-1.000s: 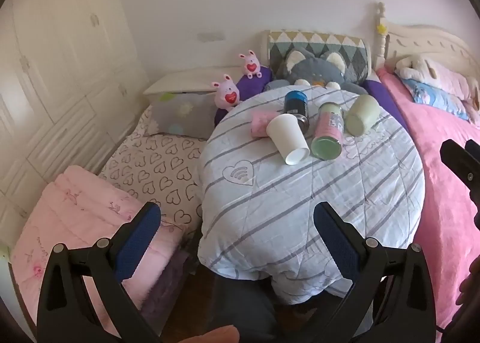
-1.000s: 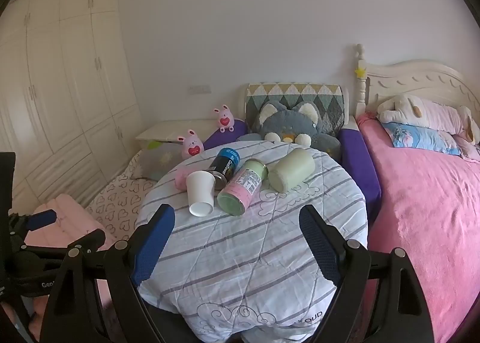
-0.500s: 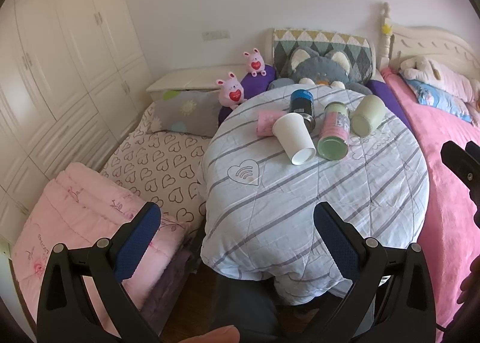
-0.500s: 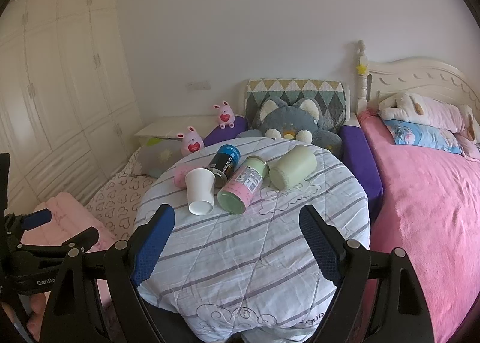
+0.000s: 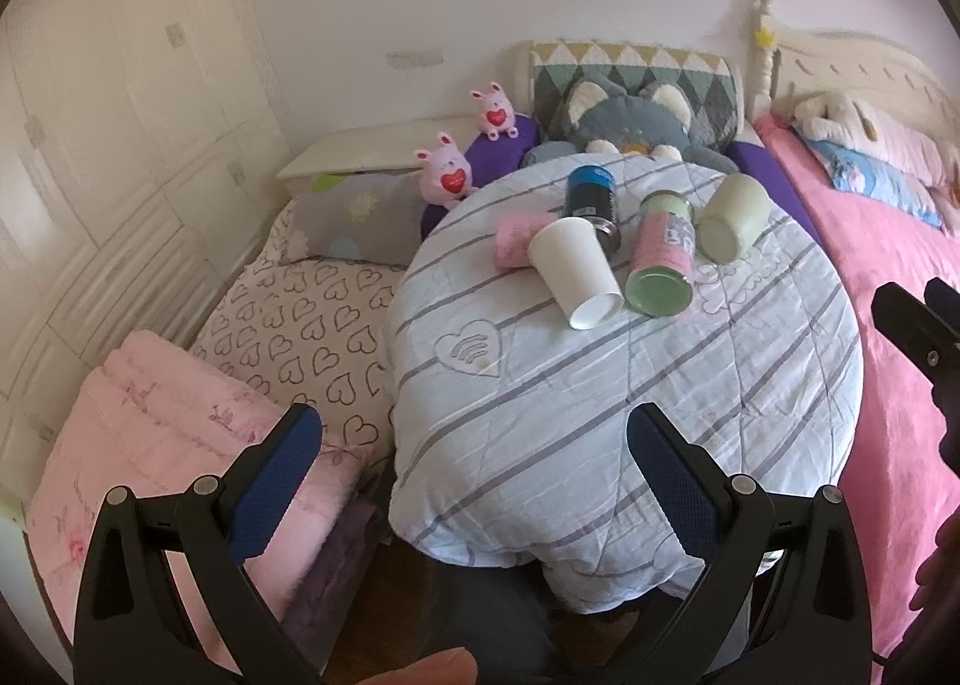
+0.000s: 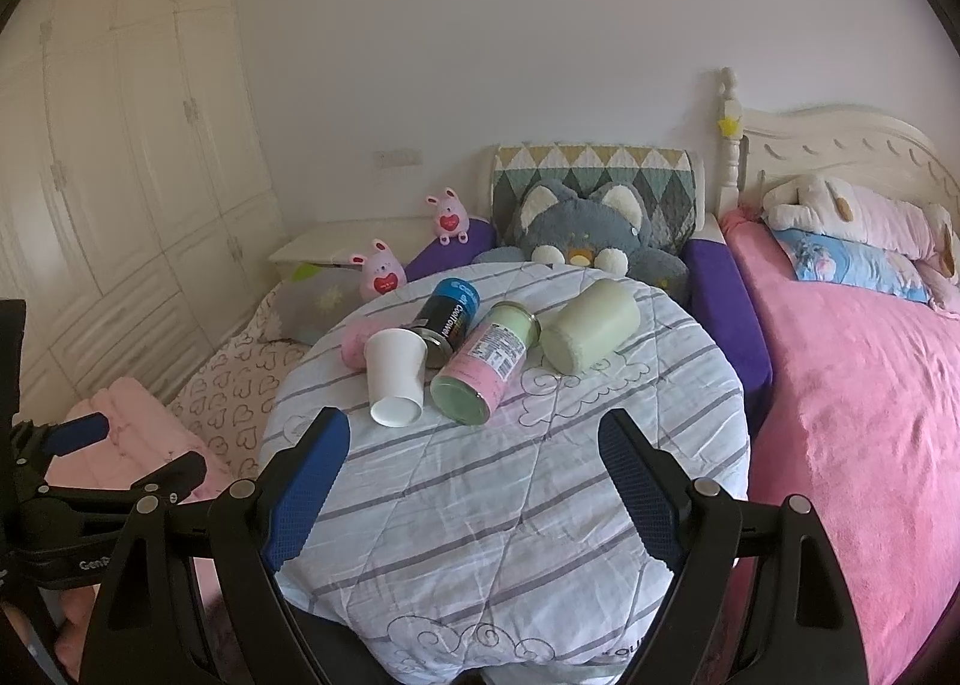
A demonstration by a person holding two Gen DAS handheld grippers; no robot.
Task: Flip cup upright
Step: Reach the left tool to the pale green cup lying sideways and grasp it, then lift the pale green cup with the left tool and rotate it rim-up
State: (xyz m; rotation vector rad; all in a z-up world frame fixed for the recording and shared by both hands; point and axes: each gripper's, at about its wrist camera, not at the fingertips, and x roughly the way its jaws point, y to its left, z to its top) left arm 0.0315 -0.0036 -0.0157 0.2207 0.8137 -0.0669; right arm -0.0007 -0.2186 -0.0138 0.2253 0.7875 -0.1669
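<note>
White cup [image 6: 394, 375], pink cup [image 6: 355, 345], green cup [image 6: 591, 334], two jars [image 6: 483, 364] lying tipped near table [image 6: 540, 505] far edge, contents unseen. Left gripper [image 5: 474, 481] and right gripper [image 6: 474, 481] jaws spread, empty. Layout unchanged; left view tilted slightly.

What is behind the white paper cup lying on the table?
Behind the white paper cup lie a pink cup, on its side, and the dark jar with the blue end. The cup hides the pink one's near end, so whether they touch is unclear.
</note>
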